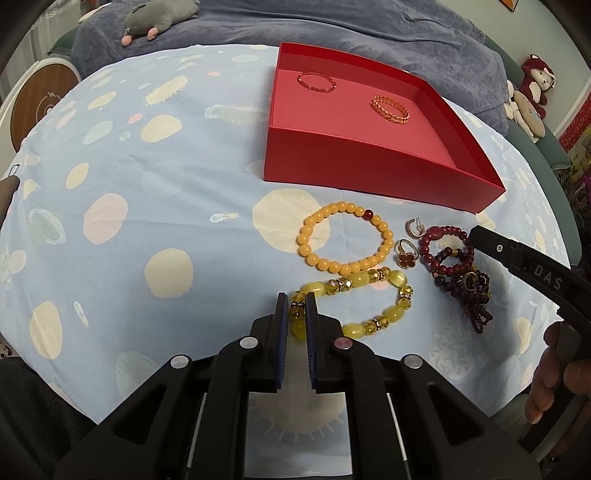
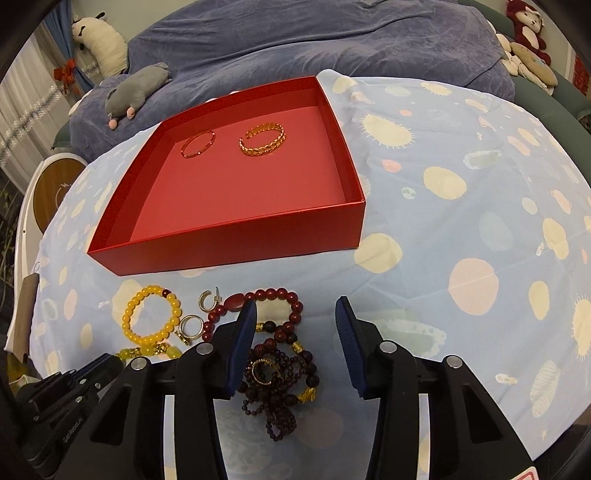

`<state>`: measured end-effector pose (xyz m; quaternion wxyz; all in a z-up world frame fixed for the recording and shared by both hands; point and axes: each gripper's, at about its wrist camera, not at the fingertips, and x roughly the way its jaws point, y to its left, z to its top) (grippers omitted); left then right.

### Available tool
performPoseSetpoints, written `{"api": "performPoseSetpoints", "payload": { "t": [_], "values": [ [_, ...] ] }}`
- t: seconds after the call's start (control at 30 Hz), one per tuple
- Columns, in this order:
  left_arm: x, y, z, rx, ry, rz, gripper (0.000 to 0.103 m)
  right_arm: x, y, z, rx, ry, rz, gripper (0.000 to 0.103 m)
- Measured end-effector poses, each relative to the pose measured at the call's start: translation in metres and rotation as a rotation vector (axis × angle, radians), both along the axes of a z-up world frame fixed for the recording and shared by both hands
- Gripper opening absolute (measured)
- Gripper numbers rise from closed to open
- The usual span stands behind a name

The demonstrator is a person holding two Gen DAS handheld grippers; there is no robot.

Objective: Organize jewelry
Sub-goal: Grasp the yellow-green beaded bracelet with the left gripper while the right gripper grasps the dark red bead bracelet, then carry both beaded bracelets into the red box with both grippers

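A red box (image 1: 369,162) (image 2: 236,236) holds a thin red bangle (image 1: 316,81) (image 2: 198,145) and a gold chain bangle (image 1: 390,109) (image 2: 262,140). On the cloth lie an orange bead bracelet (image 1: 345,236) (image 2: 153,317), a yellow crystal bracelet (image 1: 354,295), a flower ring (image 1: 406,254) (image 2: 190,328), a hoop earring (image 1: 413,228) (image 2: 209,299) and a heap of dark red bead bracelets (image 1: 456,269) (image 2: 280,354). My left gripper (image 1: 297,299) is shut on the yellow crystal bracelet's left end. My right gripper (image 2: 295,306) is open, low over the dark red heap; it also shows in the left wrist view (image 1: 517,258).
The table has a light blue spotted cloth (image 1: 147,184) (image 2: 461,221). A blue-covered sofa (image 1: 332,29) with a grey plush toy (image 1: 159,18) (image 2: 136,92) lies behind. More plush toys (image 1: 532,96) sit at the far right. A round wooden-faced object (image 1: 40,107) stands at the left.
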<state>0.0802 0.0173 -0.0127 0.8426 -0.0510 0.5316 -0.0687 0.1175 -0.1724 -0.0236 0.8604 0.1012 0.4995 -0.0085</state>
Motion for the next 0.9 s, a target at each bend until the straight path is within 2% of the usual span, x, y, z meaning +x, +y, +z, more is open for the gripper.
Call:
{"api": "performPoseSetpoints", "payload": {
  "t": [0.2, 0.33, 0.5, 0.63, 0.9],
  "values": [
    [0.004, 0.001, -0.003, -0.004, 0.005, -0.007, 0.009, 0.004, 0.004, -0.012, 0.001, 0.027, 0.021, 0.023],
    [0.005, 0.001, -0.003, -0.004, 0.006, -0.010, 0.009, 0.003, 0.006, -0.014, 0.006, 0.031, 0.032, 0.007],
    [0.005, 0.002, 0.000, -0.012, 0.012, -0.004, 0.009, -0.003, 0.007, -0.004, 0.013, 0.005, 0.042, 0.007],
    [0.003, 0.001, 0.009, -0.022, 0.001, -0.005, 0.009, -0.012, 0.005, 0.016, 0.045, -0.040, 0.033, 0.007],
    [0.004, -0.004, 0.052, -0.070, -0.039, -0.049, 0.009, -0.019, 0.007, 0.073, 0.068, -0.116, 0.068, 0.007]
  ]
}}
